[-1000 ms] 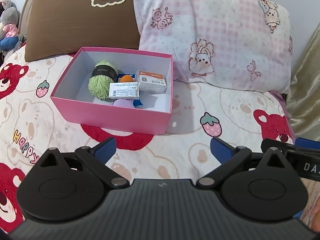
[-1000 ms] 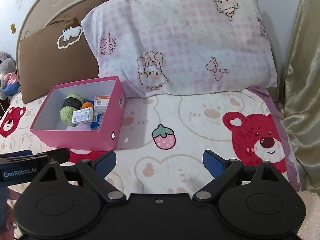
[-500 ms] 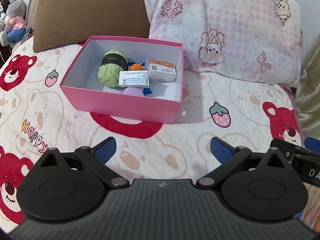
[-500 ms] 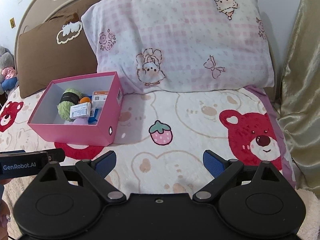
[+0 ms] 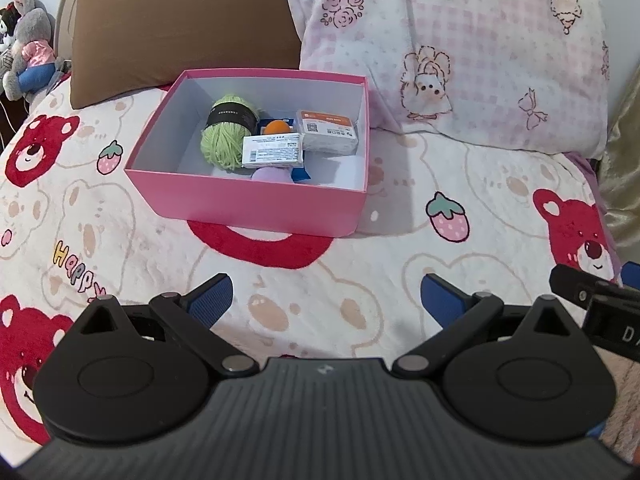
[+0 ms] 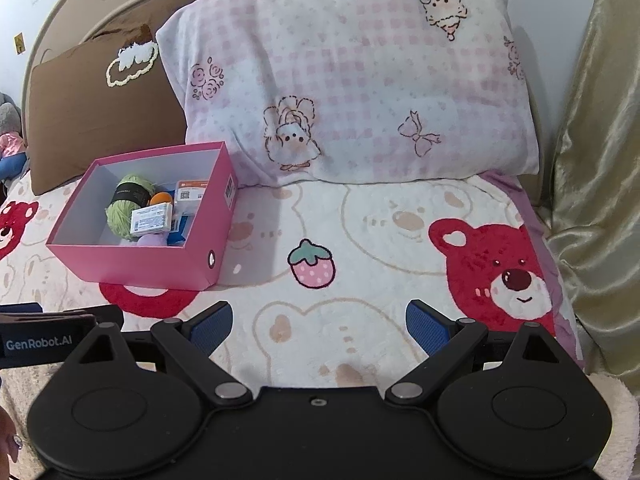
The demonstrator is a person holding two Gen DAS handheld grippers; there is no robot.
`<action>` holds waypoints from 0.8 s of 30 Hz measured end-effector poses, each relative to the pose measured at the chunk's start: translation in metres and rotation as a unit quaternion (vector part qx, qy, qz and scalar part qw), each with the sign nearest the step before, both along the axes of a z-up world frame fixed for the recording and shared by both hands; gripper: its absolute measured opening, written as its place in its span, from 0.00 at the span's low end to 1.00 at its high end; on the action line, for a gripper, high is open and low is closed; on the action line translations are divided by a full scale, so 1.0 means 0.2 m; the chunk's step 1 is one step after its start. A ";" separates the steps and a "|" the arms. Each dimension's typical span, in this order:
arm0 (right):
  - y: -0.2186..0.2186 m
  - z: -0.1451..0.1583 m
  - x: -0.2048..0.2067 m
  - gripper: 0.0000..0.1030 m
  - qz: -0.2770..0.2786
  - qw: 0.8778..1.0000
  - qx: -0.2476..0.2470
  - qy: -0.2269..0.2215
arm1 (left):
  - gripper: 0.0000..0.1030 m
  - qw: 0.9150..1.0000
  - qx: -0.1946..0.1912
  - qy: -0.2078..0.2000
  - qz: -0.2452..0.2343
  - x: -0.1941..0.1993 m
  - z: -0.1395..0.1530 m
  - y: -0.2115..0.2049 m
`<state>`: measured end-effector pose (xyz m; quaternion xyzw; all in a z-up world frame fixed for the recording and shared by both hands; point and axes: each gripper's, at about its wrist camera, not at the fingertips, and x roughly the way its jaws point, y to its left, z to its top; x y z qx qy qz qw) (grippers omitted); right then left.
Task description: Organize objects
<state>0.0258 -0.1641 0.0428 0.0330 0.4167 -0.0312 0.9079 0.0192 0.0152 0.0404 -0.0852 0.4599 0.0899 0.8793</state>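
Pulled back from the pink box (image 5: pixel 244 204) since one second ago, and shifted a little, so more blanket (image 5: pixel 320 280) visible in front of it in the left wrist view. Sits on the bear-print blanket, well ahead of both tools, just before the brown pillow (image 5: pixel 180 32) and beside the pink checked pillow (image 5: pixel 460 60). Holds inside a green yarn ball (image 5: pixel 226 136), an orange ball (image 5: pixel 277 126), a white carton (image 5: pixel 272 152) lying on top, a second white carton (image 5: pixel 326 130) against the right wall, and something lilac (image 5: pixel 272 174) at the front (only partly seen). Left gripper (image 5: pixel 324 296) spread wide, nothing between its blue pads (image 5: pixel 210 298). Right gripper (image 6: pixel 318 324) also spread wide and empty, hovering over the blanket near the strawberry print (image 6: pixel 312 266). Plush toys (image 5: pixel 28 52) at the far left edge.
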 end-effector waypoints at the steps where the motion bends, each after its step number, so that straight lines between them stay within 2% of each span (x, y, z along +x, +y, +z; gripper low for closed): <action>1: 0.00 0.00 0.00 0.93 0.001 1.000 -0.001 0.000 | 0.99 1.000 -0.001 0.000 -0.001 0.00 0.00 0.00; 24: 0.04 0.00 -0.02 0.93 0.008 1.000 -0.006 -0.001 | 0.99 1.000 -0.003 -0.001 0.006 -0.03 0.01 0.02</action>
